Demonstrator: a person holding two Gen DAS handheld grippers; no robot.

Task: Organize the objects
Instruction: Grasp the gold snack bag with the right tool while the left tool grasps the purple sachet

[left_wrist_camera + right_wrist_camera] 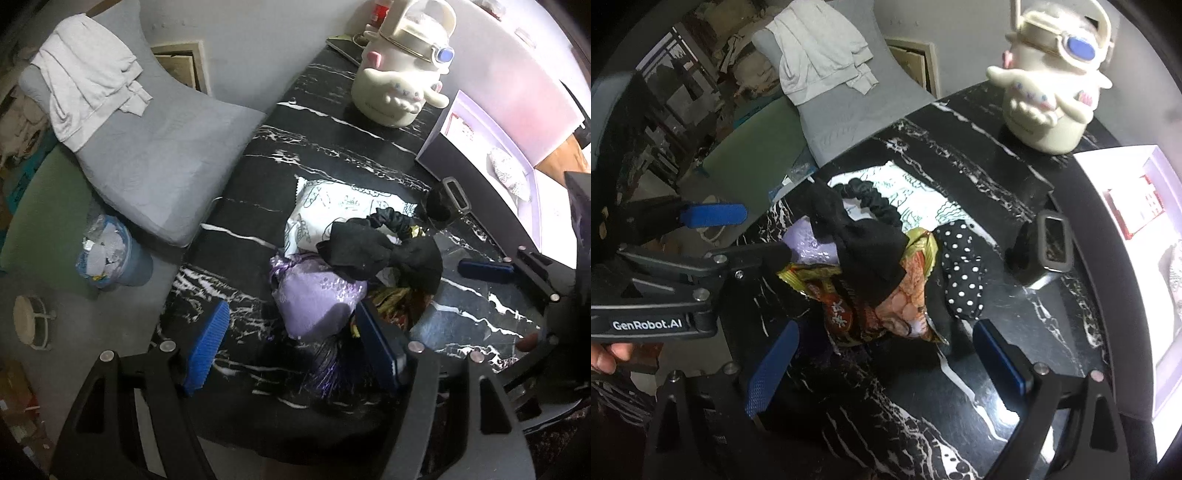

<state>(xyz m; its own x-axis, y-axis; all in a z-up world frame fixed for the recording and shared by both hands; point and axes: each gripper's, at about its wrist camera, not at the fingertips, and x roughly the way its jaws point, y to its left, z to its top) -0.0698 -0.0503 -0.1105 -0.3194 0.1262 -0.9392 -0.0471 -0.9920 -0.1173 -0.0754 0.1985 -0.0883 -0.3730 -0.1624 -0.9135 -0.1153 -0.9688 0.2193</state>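
Observation:
On the black marble table lies a heap: a lilac pouch, a black cloth bow, a black scrunchie and a white printed packet. My left gripper stands open with the pouch between its blue pads; the left pad is clear of it. In the right wrist view an orange snack packet lies under the black cloth bow, beside a polka-dot cloth. My right gripper is open, its pads astride the snack packet. The left gripper shows at the left.
A cream cartoon-dog pot stands at the table's far end. An open lilac box sits at the right, a small black case near it. Off the table's left are a grey cushion with a white garment and a bin.

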